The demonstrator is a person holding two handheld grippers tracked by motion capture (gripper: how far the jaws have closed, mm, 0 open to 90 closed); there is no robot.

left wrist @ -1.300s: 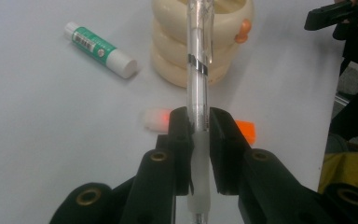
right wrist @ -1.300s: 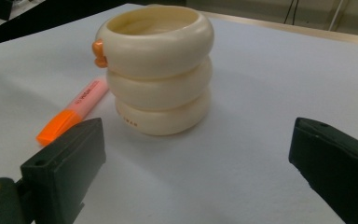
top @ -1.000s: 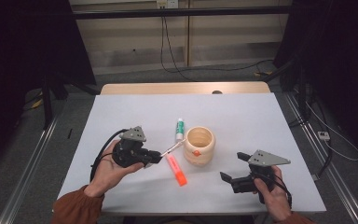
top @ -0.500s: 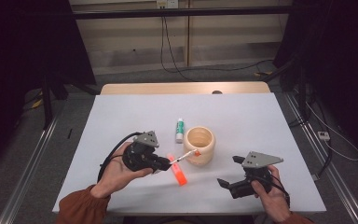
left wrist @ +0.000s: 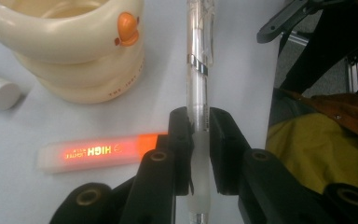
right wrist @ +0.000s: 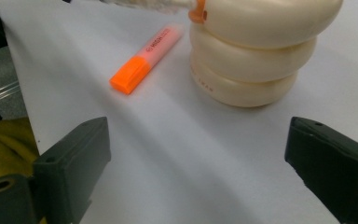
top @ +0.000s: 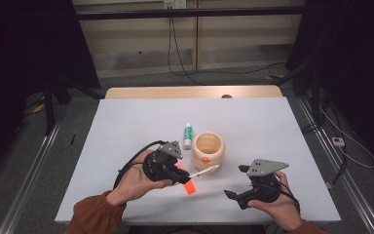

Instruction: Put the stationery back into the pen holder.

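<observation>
Clear plastic pen [left wrist: 199,60] clamped between the jaws of the left gripper [top: 182,174], jaws pressing on its frosted grip section; in the high view the pen [top: 205,170] sticks out level toward the cream ringed cup [top: 208,149], its far end just in front of the cup's near side, low by the base rings, not inside the cup. In the left gripper view the cup [left wrist: 70,51] sits to the upper left of the pen, the orange duck mark [left wrist: 127,27] facing the camera. Orange highlighter [top: 187,183] lies flat on the white table [top: 126,126] in front of the cup, just under and beside the left gripper, partly covered by it from above; in the left gripper view it lies crosswise [left wrist: 98,151] below the cup, touching nothing. White and green tube [top: 188,135] lies just left of the cup, behind the gripper, apart from the pen. Right gripper [top: 233,183] is right of the cup and nearer the person, jaws spread wide with nothing between them; its view shows the cup [right wrist: 256,51] and highlighter [right wrist: 145,59] ahead across bare table. Nothing stands between the pen tip and the cup.
</observation>
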